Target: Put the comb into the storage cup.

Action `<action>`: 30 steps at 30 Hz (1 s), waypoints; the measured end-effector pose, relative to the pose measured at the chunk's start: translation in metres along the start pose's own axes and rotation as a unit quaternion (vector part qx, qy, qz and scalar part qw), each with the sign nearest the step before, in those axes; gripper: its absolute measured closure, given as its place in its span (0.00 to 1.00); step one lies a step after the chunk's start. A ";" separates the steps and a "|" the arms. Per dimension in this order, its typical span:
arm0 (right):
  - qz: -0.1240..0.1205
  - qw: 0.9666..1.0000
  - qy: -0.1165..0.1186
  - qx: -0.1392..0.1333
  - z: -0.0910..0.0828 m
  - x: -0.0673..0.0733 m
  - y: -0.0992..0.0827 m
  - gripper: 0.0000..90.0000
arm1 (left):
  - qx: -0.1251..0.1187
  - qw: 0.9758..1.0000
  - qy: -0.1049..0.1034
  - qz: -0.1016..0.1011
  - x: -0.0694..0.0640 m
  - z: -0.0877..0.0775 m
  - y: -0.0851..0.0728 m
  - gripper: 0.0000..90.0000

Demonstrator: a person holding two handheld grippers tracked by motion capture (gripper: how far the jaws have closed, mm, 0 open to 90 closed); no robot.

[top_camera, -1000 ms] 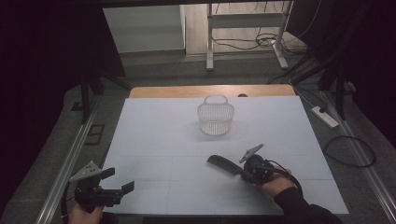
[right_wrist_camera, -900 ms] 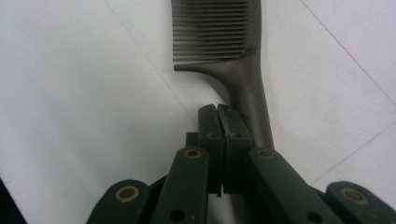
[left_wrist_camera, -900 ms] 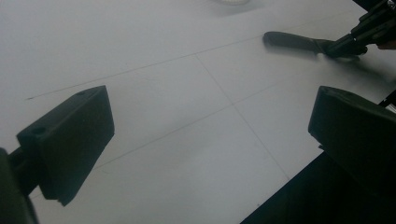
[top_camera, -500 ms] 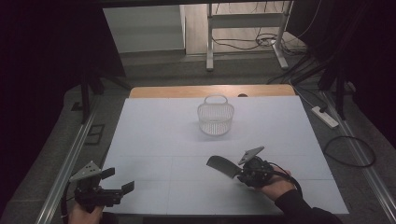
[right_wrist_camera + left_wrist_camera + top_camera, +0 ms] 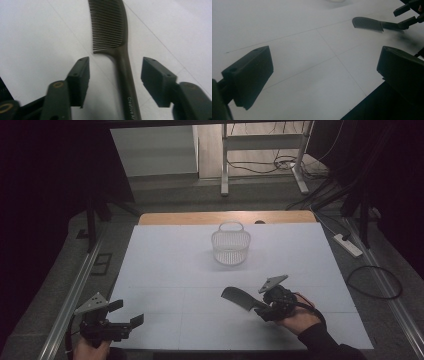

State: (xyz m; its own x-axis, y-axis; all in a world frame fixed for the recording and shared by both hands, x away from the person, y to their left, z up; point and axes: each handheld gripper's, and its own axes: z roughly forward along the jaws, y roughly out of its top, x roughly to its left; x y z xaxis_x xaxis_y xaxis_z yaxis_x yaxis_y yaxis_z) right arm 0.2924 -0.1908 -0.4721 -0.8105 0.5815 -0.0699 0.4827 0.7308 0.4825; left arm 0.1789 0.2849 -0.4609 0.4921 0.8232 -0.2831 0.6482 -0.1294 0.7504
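A dark comb lies flat on the white table sheet at the front right, teeth end pointing left and away. In the right gripper view the comb runs up the middle, its handle between the two jaws with a gap on either side. My right gripper is open; its jaws have just been opening, and the pads do not press the handle. At the front left corner my left gripper stands open and holds nothing. The left gripper view has the comb far off beyond its own wide jaws.
A white wire basket with a handle stands upright at the middle back of the sheet. A metal rail runs along the table's left side. On the floor to the right lie a power strip and a looped cable.
The right gripper's jaws have spread apart from the comb's handle, which they held shut a second ago. The comb has hardly shifted. The left gripper has kept still.
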 end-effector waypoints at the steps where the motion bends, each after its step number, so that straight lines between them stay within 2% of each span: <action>1: 0.002 1.000 0.002 0.001 0.000 -0.001 0.000 0.39 | 0.000 1.000 0.000 0.000 0.000 0.000 0.000 0.01; 5: 0.016 1.000 0.002 0.004 -0.001 -0.007 -0.001 0.29 | 0.000 1.000 -0.001 -0.001 0.000 0.000 0.000 0.01; 10: 0.023 1.000 0.001 0.002 -0.003 -0.012 -0.002 0.24 | 0.001 1.000 -0.002 -0.002 0.000 0.000 0.000 0.01; 11: 0.027 1.000 0.002 0.005 -0.003 -0.014 -0.003 0.18 | 0.001 1.000 -0.002 -0.002 0.000 0.000 0.000 0.01; 14: 0.031 1.000 0.003 0.002 -0.003 -0.016 -0.003 0.14 | 0.001 1.000 -0.002 -0.002 0.000 0.000 0.000 0.02; 15: 0.040 0.999 0.009 0.003 -0.003 -0.017 -0.004 0.09 | 0.001 1.000 -0.002 -0.003 0.000 0.000 0.000 0.02; 18: 0.038 0.999 0.008 -0.002 -0.002 -0.018 -0.004 0.01 | 0.001 1.000 -0.002 -0.003 0.000 0.000 0.000 0.02; 30: 0.036 0.999 0.007 0.020 0.007 -0.021 -0.005 0.00 | 0.002 1.000 -0.003 -0.004 0.000 0.001 0.000 0.02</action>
State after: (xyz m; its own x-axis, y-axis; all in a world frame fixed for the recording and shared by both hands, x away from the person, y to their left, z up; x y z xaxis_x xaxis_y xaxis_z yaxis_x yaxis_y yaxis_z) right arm 0.3091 -0.2042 -0.4793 -0.7773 0.6287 -0.0232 0.5532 0.7006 0.4508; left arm 0.1796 0.2850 -0.4612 0.4908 0.8210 -0.2918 0.6537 -0.1255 0.7463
